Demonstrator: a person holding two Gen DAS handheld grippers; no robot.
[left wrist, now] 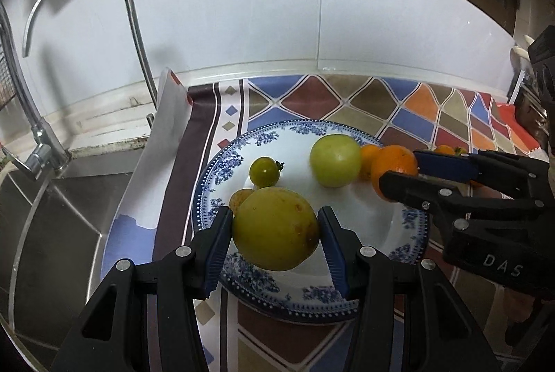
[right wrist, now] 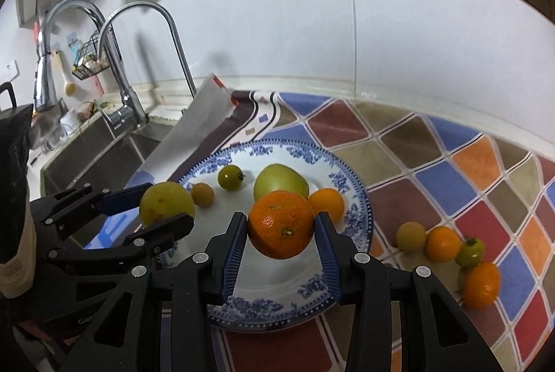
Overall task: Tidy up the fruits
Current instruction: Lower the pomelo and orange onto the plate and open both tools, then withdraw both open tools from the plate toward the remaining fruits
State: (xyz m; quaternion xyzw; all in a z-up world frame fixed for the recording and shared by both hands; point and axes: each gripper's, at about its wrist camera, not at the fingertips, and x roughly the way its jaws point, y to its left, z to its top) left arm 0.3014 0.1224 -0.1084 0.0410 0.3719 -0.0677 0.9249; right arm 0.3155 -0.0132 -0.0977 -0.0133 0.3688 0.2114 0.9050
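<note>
My left gripper [left wrist: 275, 226] is shut on a large yellow-green fruit [left wrist: 275, 228] above the near left part of a blue-and-white plate [left wrist: 414, 226]. My right gripper [right wrist: 281, 230] is shut on an orange [right wrist: 281, 224] above the same plate [right wrist: 360, 216]. On the plate lie a green apple [right wrist: 281, 181], a small green tomato [right wrist: 230, 177], a small yellow-brown fruit [right wrist: 202, 194] and a small orange fruit [right wrist: 326, 204]. Each gripper shows in the other's view: the right one [left wrist: 402, 171], the left one [right wrist: 166, 204].
Several small fruits [right wrist: 440, 243] lie on the patterned mat [right wrist: 451, 171] right of the plate. A steel sink [left wrist: 69, 216] with a tall faucet [left wrist: 131, 11] is to the left. A white wall runs behind.
</note>
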